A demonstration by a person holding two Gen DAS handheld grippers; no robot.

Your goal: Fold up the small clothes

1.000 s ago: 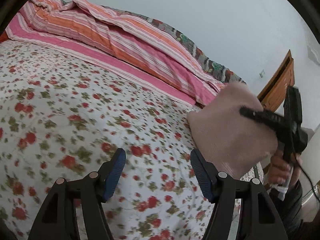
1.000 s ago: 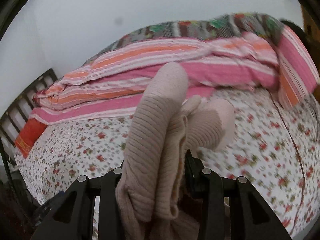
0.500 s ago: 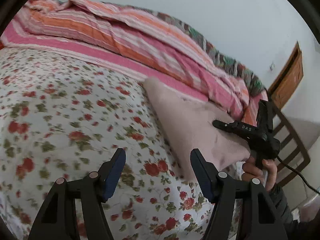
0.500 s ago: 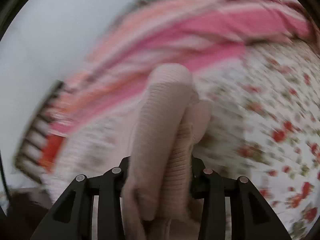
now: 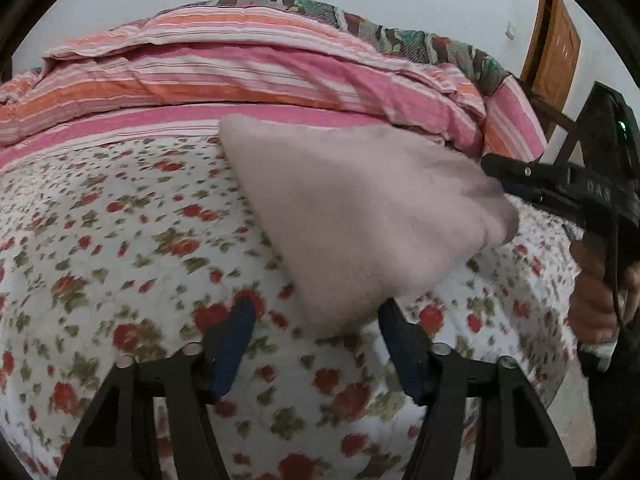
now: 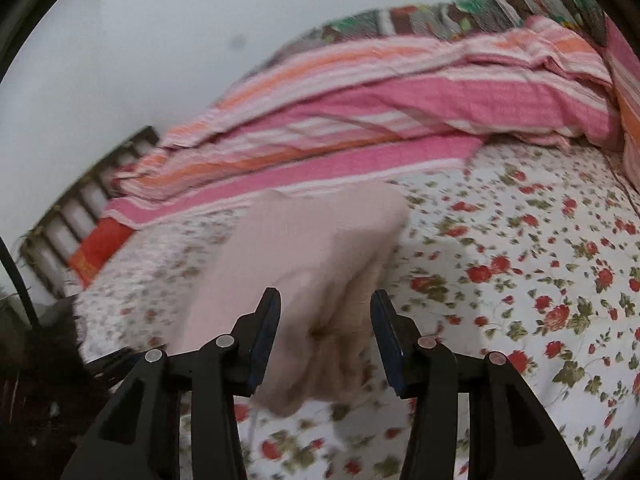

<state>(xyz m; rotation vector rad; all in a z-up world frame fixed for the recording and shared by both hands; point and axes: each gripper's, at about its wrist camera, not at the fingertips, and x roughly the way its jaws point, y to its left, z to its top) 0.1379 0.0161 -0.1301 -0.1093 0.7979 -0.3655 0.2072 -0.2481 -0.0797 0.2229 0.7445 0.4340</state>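
A pale pink knitted garment (image 5: 360,216) lies bunched on the floral bedsheet (image 5: 120,240); it also shows blurred in the right wrist view (image 6: 312,256). My right gripper (image 6: 324,320) is open, its jaws spread on either side of the garment's near end, not clamping it. In the left wrist view the right gripper (image 5: 520,184) sits at the garment's right end. My left gripper (image 5: 316,332) is open and empty, just in front of the garment's near edge.
A pink and orange striped quilt (image 5: 240,72) is piled along the far side of the bed. A wooden door (image 5: 556,52) stands at the right. A slatted bed frame (image 6: 80,200) is at the left.
The right gripper, shut on the garment before, has opened and the garment now lies on the sheet. The left gripper has come closer to it.
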